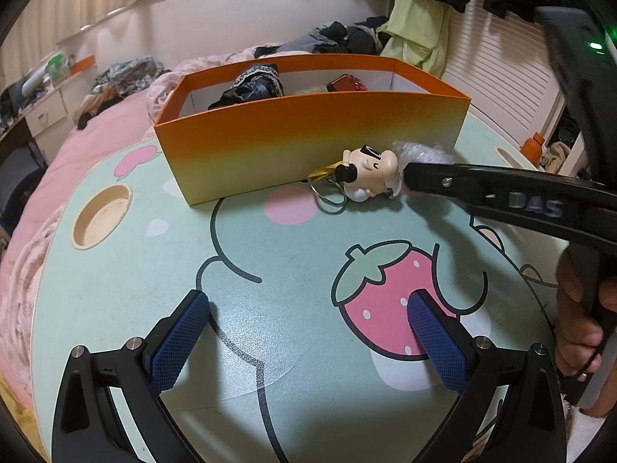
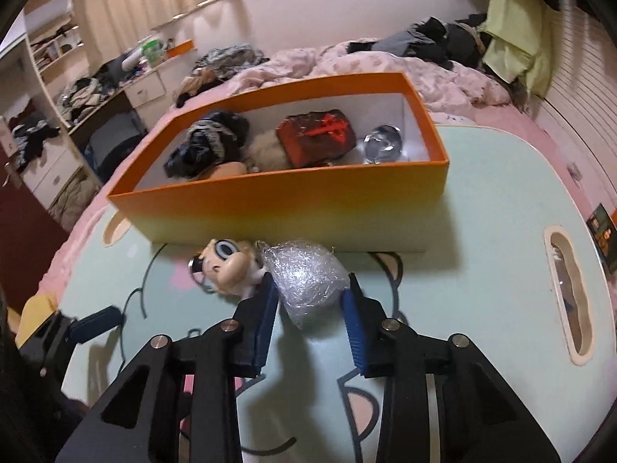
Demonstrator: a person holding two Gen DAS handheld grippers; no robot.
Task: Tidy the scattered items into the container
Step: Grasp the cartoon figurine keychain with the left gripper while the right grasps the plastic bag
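A silver crinkly wrapped bundle (image 2: 308,281) lies on the mint-green table just before the orange box (image 2: 277,200). My right gripper (image 2: 312,289) is shut on the bundle, a blue pad against each of its sides. A cream cartoon-figure keychain (image 2: 223,270) with a metal ring lies touching the bundle's left side. In the left wrist view the keychain (image 1: 370,169) sits at the box's near wall (image 1: 308,135), with one right finger (image 1: 482,189) reaching in from the right. My left gripper (image 1: 308,297) stands open over a strawberry print (image 1: 381,308), nothing between its pads.
The box holds a dark cloth (image 2: 208,142), a red case (image 2: 316,135), something furry and a clear round object (image 2: 381,142). The table has a round cup hole (image 1: 102,216) and a long slot (image 2: 570,301). A hand (image 1: 582,316) grips the right handle. Bedding and clothes surround the table.
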